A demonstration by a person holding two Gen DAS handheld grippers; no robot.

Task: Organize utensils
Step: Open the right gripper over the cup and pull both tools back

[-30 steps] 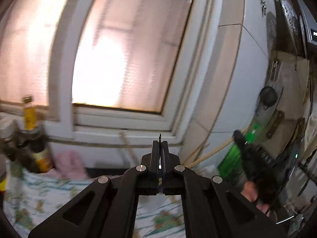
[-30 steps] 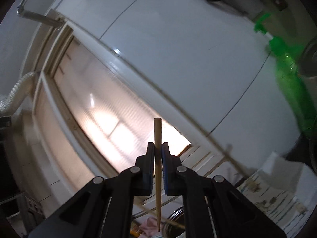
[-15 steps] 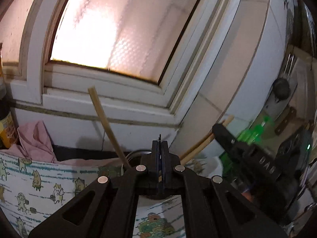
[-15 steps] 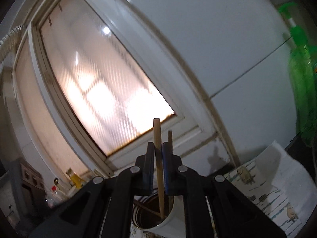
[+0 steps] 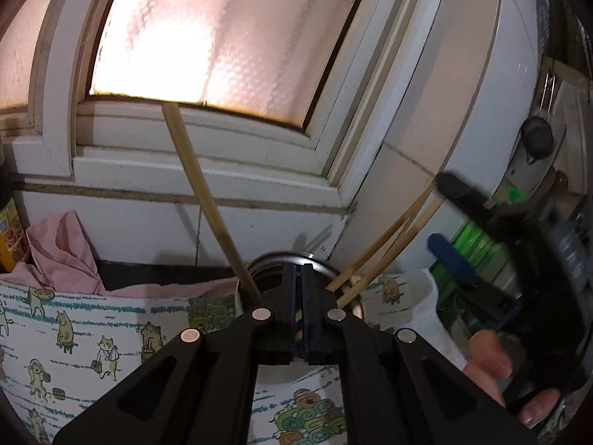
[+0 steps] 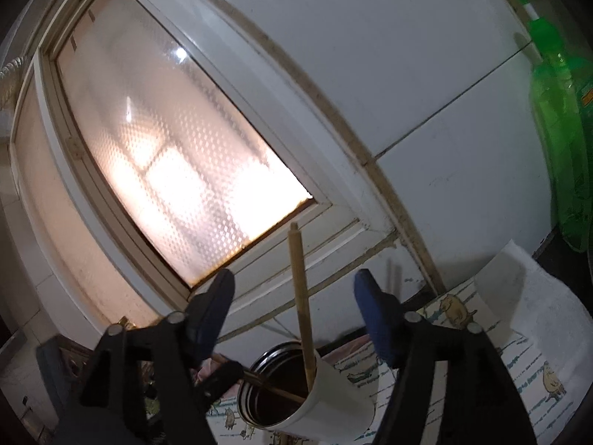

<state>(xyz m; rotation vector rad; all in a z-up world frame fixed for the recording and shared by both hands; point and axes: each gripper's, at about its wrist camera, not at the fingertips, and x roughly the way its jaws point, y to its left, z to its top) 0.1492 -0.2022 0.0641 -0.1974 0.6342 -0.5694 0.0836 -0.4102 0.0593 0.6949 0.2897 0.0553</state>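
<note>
Cat-print cloth [image 5: 92,333] beneath frosted window [image 5: 229,33]

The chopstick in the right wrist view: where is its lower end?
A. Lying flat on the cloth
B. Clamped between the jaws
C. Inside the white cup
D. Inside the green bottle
C: the chopstick stands with its lower end inside the white cup, free between the opening jaws of the right gripper.

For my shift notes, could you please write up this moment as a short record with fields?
setting: counter with cartoon-print cloth below a frosted window
cup: white, holds chopsticks
chopstick: standing in the cup, between the right gripper's fingers but untouched
right gripper: jaws opening
left gripper: shut, empty, just before the cup
green bottle: at the right
</note>
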